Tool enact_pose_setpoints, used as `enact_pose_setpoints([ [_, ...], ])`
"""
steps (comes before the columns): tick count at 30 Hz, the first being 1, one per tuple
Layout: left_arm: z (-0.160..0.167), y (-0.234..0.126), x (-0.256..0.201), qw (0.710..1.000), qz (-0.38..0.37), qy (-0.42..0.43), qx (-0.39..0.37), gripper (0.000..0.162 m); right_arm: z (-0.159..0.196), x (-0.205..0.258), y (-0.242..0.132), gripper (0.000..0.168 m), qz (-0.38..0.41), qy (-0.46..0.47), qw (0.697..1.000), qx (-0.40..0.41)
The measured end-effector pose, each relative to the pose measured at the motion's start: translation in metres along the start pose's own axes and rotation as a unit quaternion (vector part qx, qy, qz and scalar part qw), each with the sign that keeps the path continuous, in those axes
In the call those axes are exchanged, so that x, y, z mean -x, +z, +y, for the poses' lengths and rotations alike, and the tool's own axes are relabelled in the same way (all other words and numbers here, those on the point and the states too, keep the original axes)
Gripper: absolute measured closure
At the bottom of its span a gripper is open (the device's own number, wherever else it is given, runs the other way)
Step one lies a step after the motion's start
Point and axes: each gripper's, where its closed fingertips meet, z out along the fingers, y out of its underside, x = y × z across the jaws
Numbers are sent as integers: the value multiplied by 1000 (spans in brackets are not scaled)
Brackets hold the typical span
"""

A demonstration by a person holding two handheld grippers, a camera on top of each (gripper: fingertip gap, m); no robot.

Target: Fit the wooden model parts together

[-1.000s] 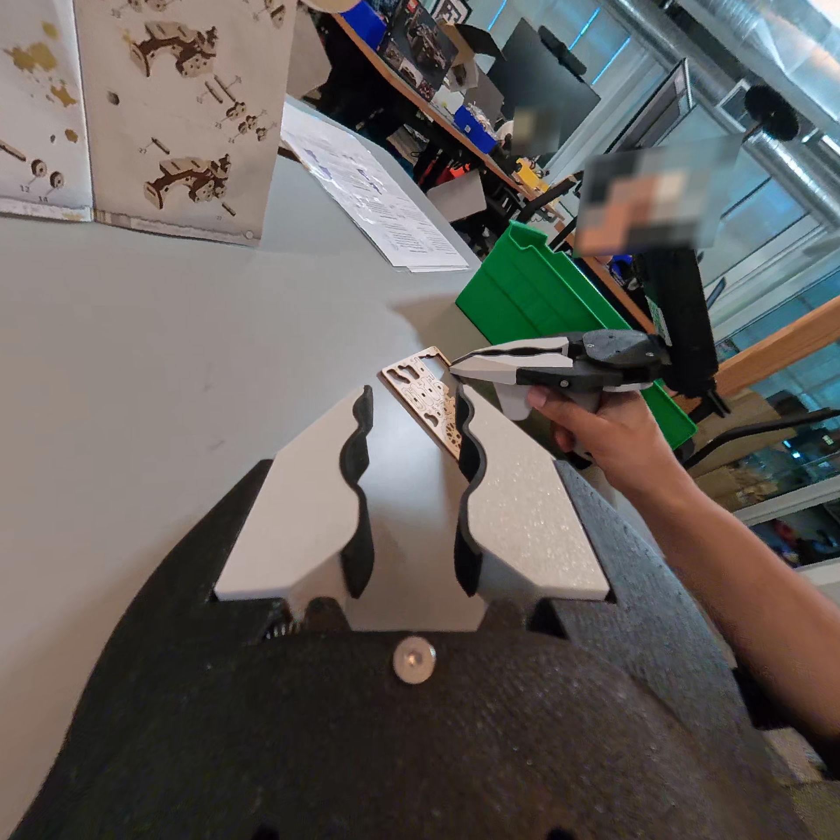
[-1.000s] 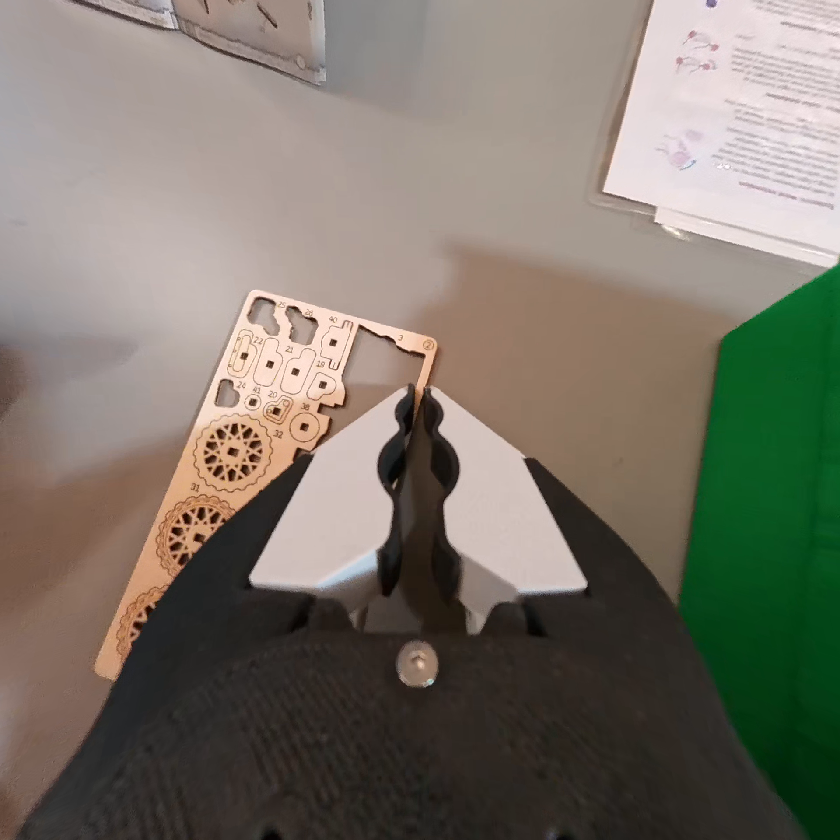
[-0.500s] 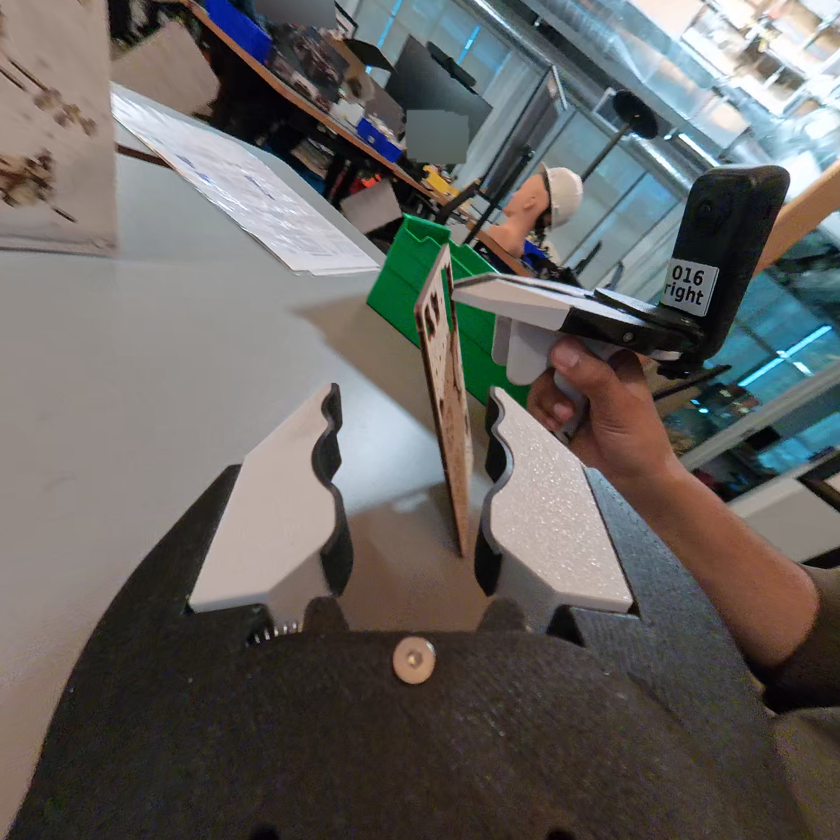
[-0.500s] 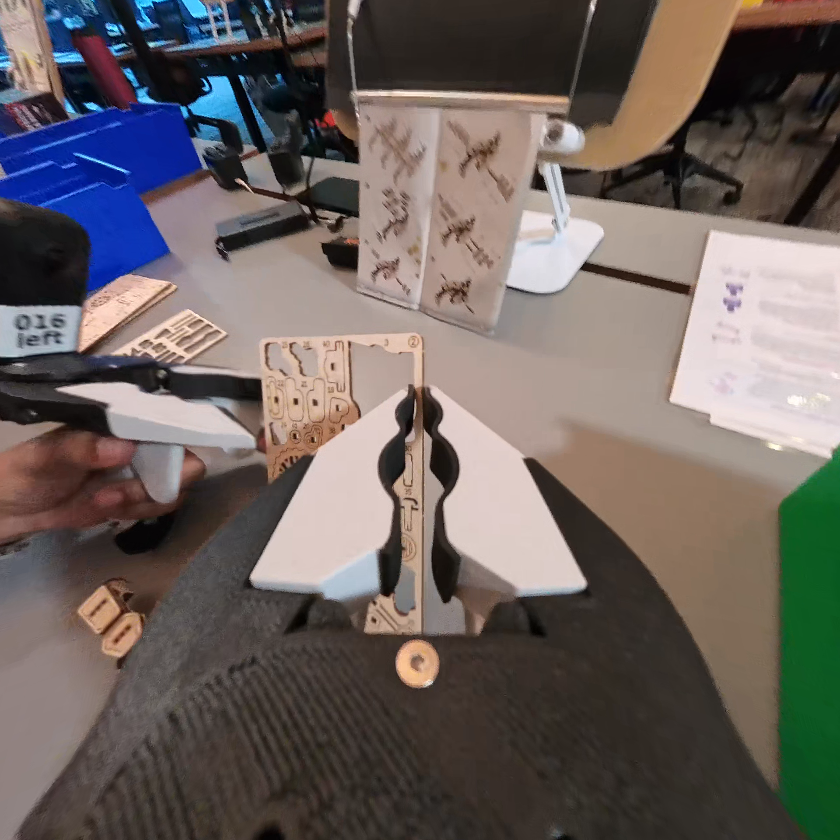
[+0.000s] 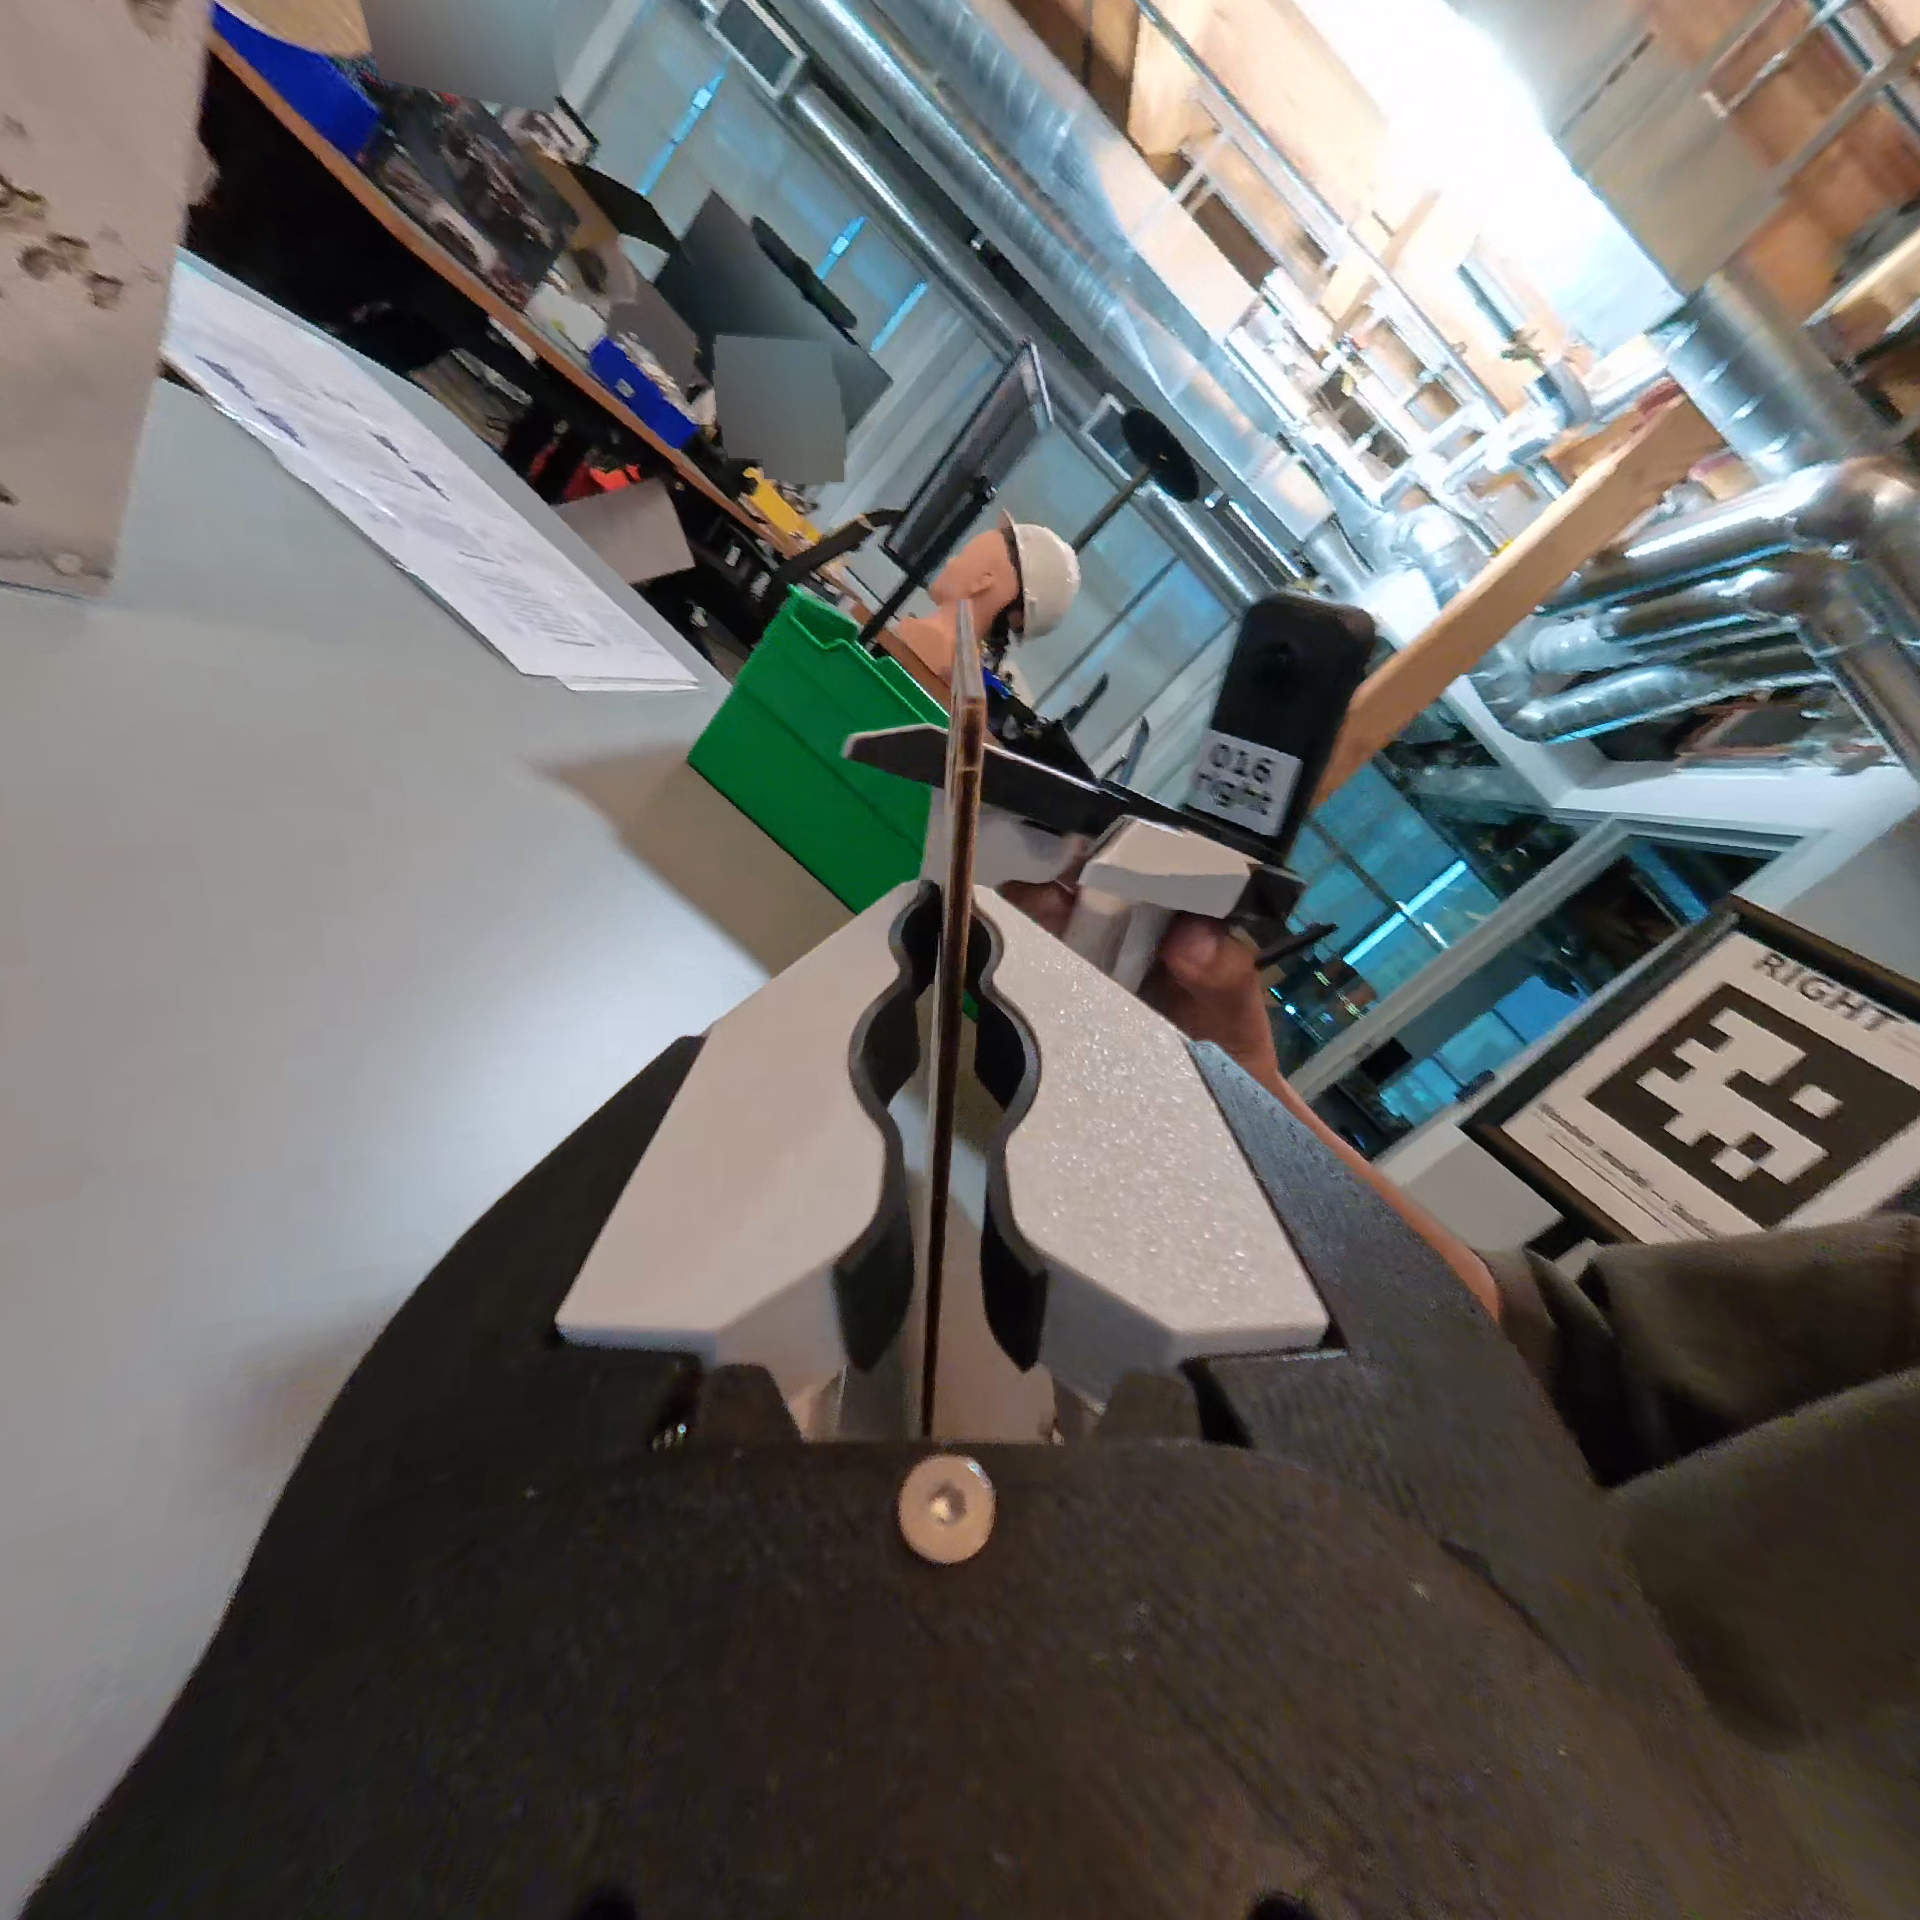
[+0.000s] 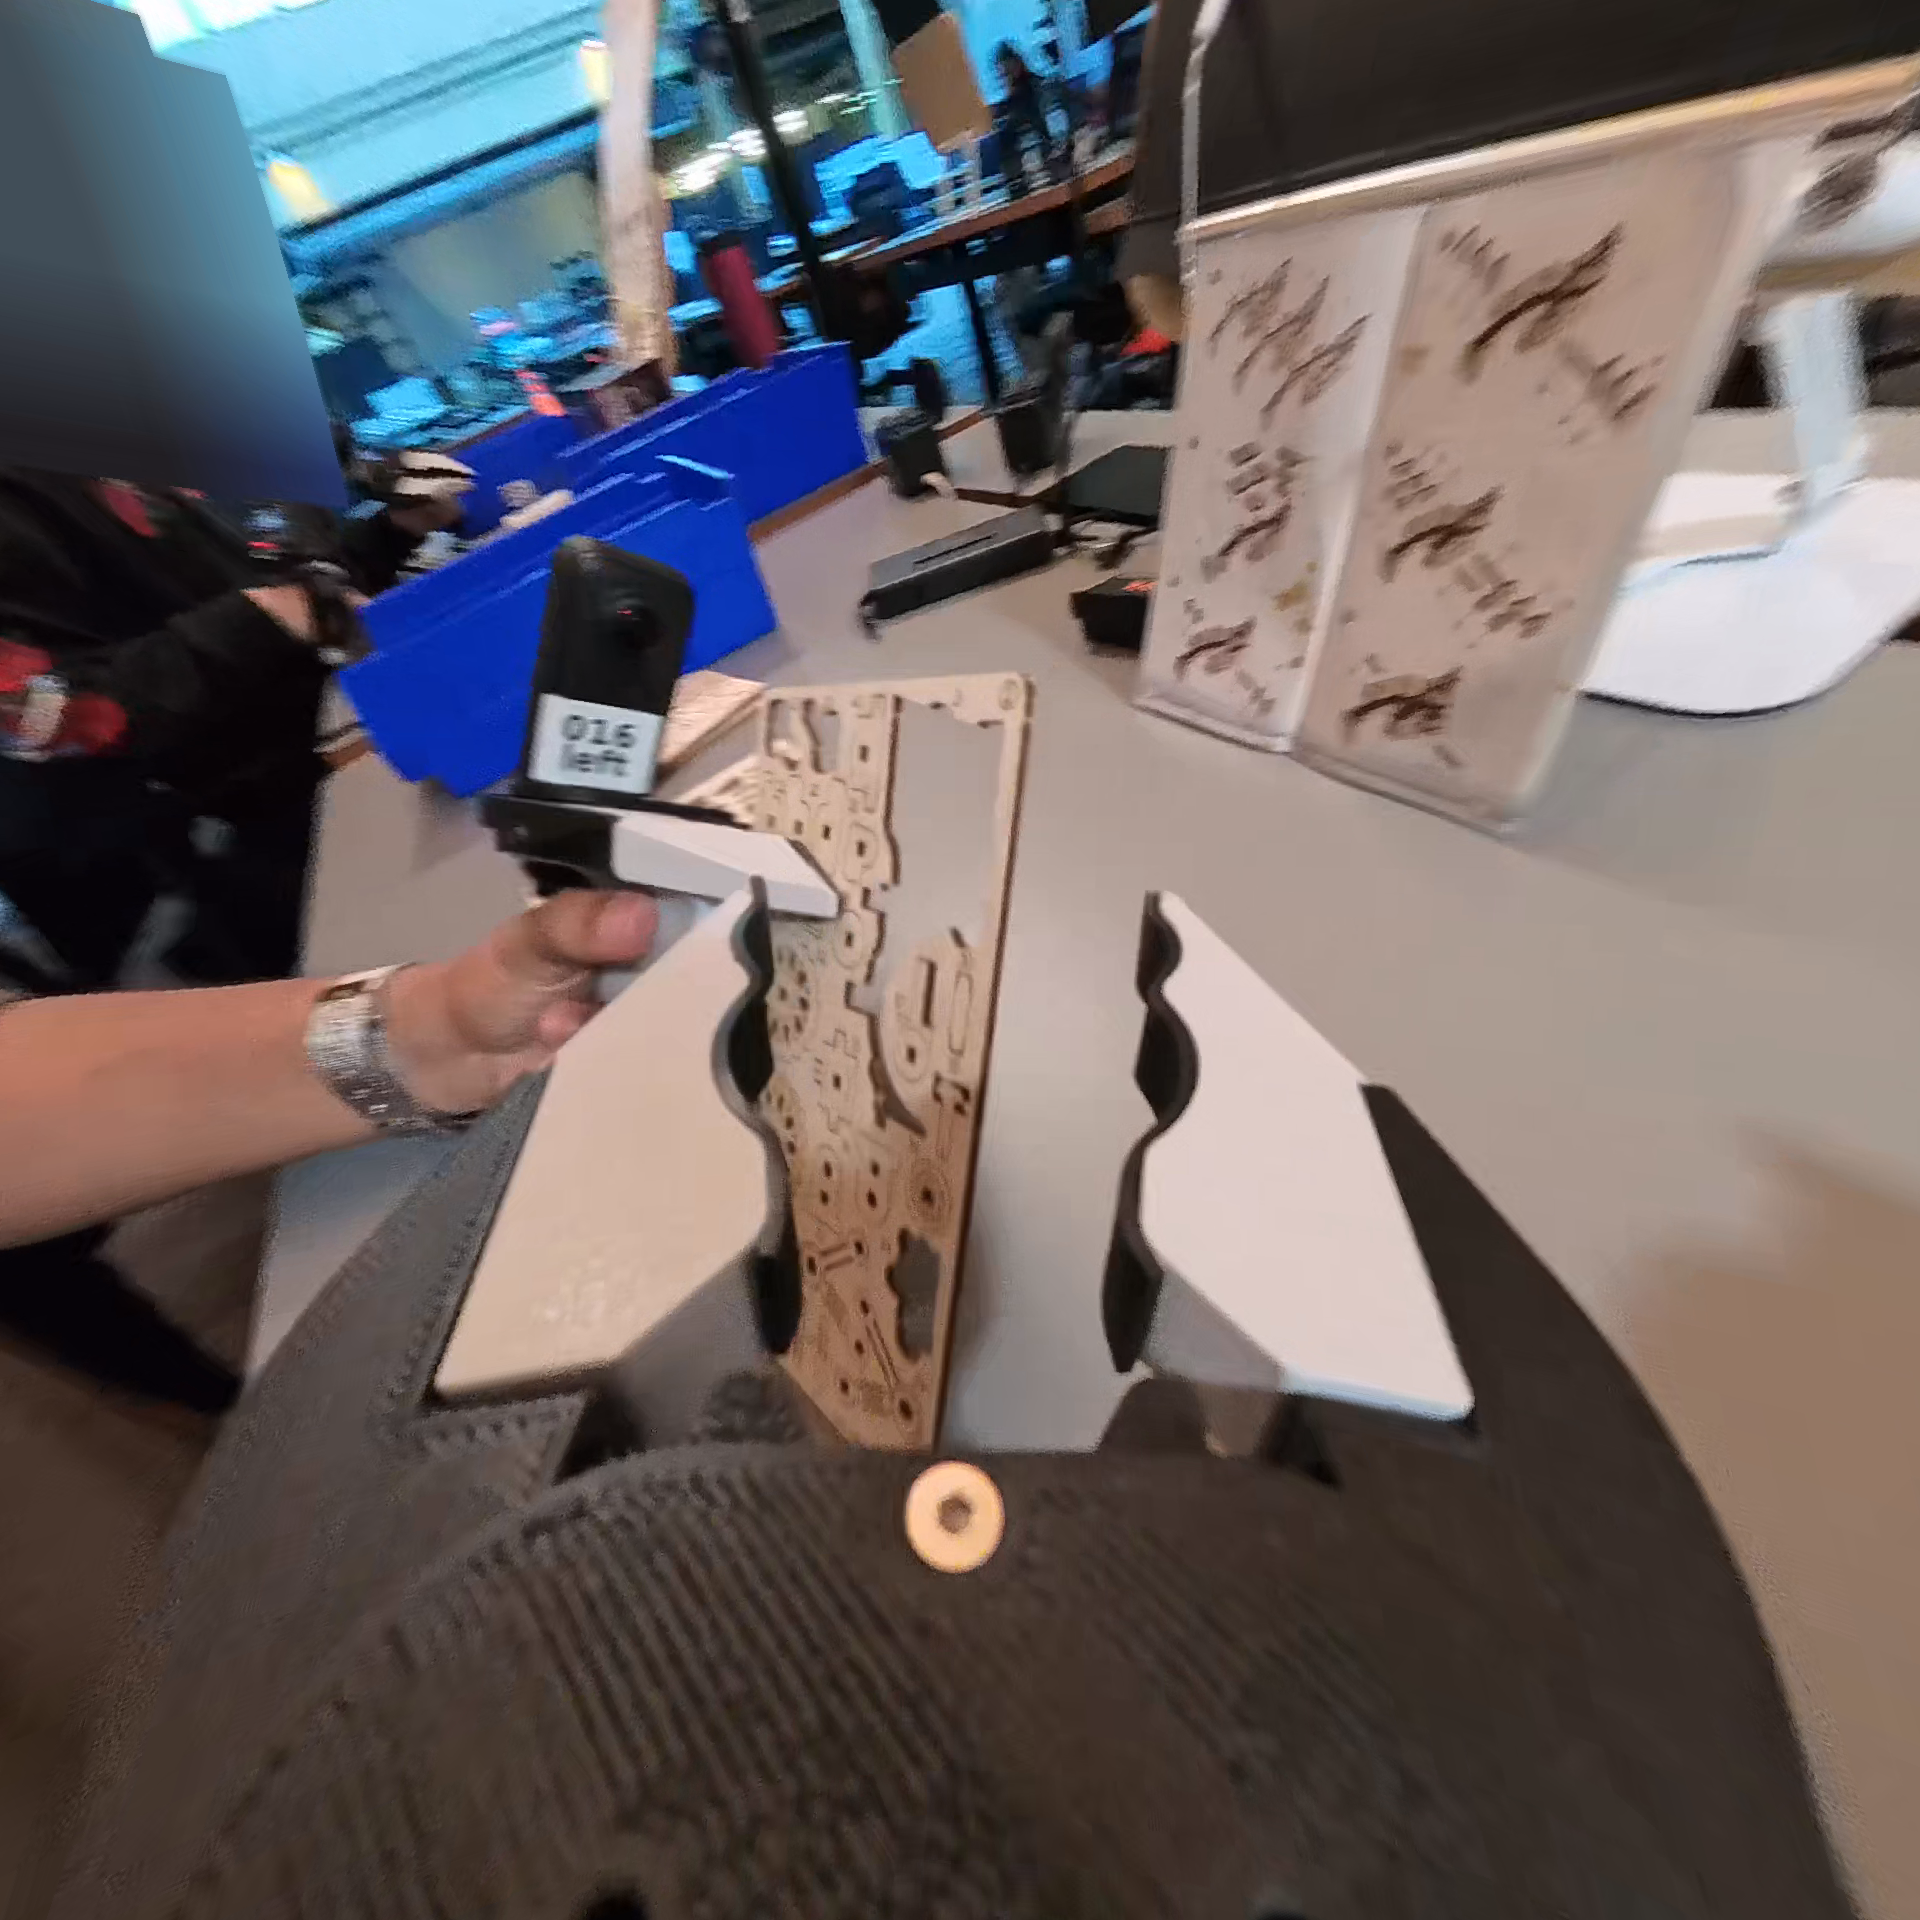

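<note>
A thin laser-cut wooden parts sheet (image 6: 914, 1039) stands upright above the grey table (image 6: 1351, 987). In the left wrist view I see it edge-on (image 5: 948, 1091), clamped between the fingers of my left gripper (image 5: 948, 914), which is shut on it. My right gripper (image 6: 951, 904) is open, its fingers spread on either side of the sheet. The sheet lies close to the left finger (image 6: 644, 1143) and apart from the right one. The left gripper (image 6: 790, 883) also shows there, holding the sheet's far edge. The right gripper (image 5: 1039, 821) shows open behind the sheet.
A green bin (image 5: 810, 769) and printed papers (image 5: 416, 520) lie at the table's right side. A folded instruction booklet (image 6: 1403, 499) stands at the back beside a white stand base (image 6: 1766, 582). Blue bins (image 6: 582, 623) and more wooden sheets (image 6: 707, 707) are at the far left. Less than 4 cm separates the two grippers' tips.
The right gripper lifted the sheet upright off the table, then opened and let go. The left gripper closed on the sheet and now holds it.
</note>
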Motion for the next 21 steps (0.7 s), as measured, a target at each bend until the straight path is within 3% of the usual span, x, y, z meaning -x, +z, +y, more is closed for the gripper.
enact_pose_setpoints([
  [4, 6, 2, -3, 999, 6, 24, 23, 162, 2, 15, 16, 124, -96, 57, 993, 25],
  [9, 7, 3, 0, 998, -14, 48, 33, 162, 7, 12, 18, 147, -111, 89, 989, 39],
  [21, 12, 4, 16, 995, -83, 41, 42, 161, 22, -1, 24, 148, -53, 103, 991, 68],
])
